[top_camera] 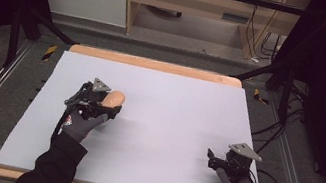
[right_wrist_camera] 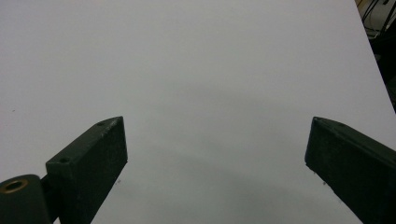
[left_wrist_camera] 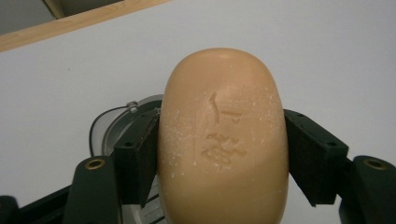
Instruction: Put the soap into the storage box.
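Your left hand-held gripper is clamped across the short width of the soap bar, whose long axis points forward along the jaws over the left of the surface, while your right hand-held gripper rests wide open and empty, well apart.

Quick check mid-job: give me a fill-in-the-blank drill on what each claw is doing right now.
1. The left claw is shut on a tan bar of ____.
2. The right claw stands ____, with nothing between its jaws.
3. The bar's top face carries stamped ____.
4. Both claws work over a pale ____ sheet.

Missing words: soap; open; characters; grey
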`<state>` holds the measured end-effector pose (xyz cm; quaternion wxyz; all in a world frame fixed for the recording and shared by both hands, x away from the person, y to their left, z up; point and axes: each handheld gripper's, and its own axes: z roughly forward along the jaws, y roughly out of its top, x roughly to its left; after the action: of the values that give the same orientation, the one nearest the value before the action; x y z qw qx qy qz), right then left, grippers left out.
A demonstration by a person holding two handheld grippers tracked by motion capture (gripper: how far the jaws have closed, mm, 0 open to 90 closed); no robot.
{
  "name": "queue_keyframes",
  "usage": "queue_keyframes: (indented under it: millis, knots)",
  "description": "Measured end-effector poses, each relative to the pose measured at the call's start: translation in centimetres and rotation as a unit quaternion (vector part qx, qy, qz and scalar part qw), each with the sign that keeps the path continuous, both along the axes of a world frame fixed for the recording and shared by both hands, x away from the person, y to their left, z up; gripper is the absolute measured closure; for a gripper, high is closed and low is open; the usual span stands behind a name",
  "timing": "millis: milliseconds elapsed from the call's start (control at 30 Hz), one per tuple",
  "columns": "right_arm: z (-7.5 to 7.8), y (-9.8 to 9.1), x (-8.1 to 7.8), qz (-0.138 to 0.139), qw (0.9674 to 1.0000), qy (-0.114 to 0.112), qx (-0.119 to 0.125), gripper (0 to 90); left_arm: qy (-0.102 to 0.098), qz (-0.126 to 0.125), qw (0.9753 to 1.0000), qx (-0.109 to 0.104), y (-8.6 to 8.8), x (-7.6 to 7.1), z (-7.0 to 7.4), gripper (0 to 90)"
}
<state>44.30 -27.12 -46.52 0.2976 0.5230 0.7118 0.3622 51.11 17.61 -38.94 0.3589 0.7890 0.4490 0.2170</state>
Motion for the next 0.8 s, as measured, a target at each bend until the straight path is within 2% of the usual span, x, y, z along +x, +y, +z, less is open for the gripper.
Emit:
queue_keyframes:
  millis: [333,533,633,667,733,800]
  knots:
    - [0.0,0.0,0.0,0.001,1.0,0.001,0.0,5.9,0.004,0.023,0.9997,0.002,1.1,0.8,-0.6,32.2]
    - [0.0,0.0,0.0,0.001,1.0,0.002,0.002,5.9,0.005,0.034,0.9994,0.003,1.3,1.1,-0.7,32.3]
    - [0.0,0.0,0.0,0.001,1.0,0.002,0.001,5.9,0.009,0.033,0.9993,0.013,1.4,1.4,-0.9,32.2]
    - [0.0,0.0,0.0,0.001,1.0,0.002,0.001,5.9,0.009,0.038,0.9992,0.008,1.2,1.4,-1.0,32.2]
    - [0.0,0.0,0.0,0.001,1.0,0.002,0.002,5.9,0.012,0.035,0.9992,0.017,1.3,1.6,-1.2,32.2]
    - [0.0,0.0,0.0,0.002,1.0,0.002,0.002,5.9,0.013,0.039,0.9991,0.012,1.2,1.6,-1.4,32.2]
